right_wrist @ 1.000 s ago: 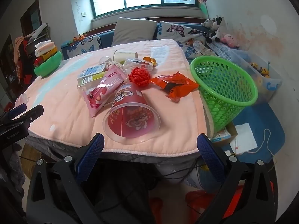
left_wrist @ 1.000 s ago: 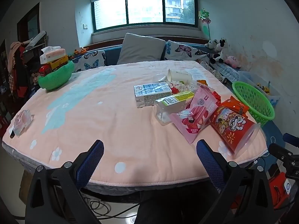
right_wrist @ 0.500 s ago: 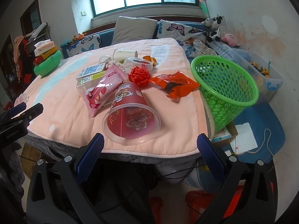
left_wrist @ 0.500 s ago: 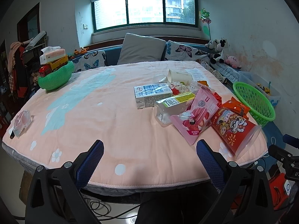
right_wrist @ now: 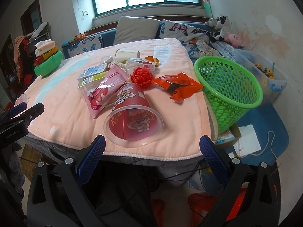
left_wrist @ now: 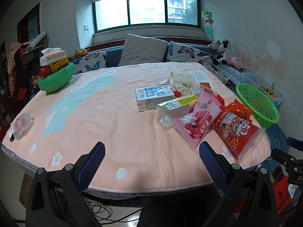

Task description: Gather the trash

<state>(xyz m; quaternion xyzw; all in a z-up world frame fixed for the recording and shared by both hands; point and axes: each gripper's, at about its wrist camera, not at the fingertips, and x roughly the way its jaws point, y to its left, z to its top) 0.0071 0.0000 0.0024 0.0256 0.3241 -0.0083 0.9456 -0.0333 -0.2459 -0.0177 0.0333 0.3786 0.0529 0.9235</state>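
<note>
Red and lying on its side, the snack cup [right_wrist: 133, 113] sat at the near edge of the pink blanket [right_wrist: 62, 102], its open mouth facing the right gripper [right_wrist: 152, 152], whose jaws stood wide apart and empty just short of the table. Behind the cup lay the pink wrapper [right_wrist: 106, 89], a milk carton [right_wrist: 92, 71], an orange packet [right_wrist: 178, 86] and a red knitted ball [right_wrist: 142, 75]; the green basket [right_wrist: 229, 89] stood off the table's right edge, close beside the packet. The left gripper [left_wrist: 151, 162] hung over bare blanket, jaws likewise apart and holding nothing, well apart from the pile.

The cup looked the likeliest first pick. Done well, one finger would go inside the rim and one outside, pinching the wall, since a squeeze across the whole mouth would probably buckle thin plastic or send it rolling. A short carry rightward should clear the basket's rim before release.
</note>
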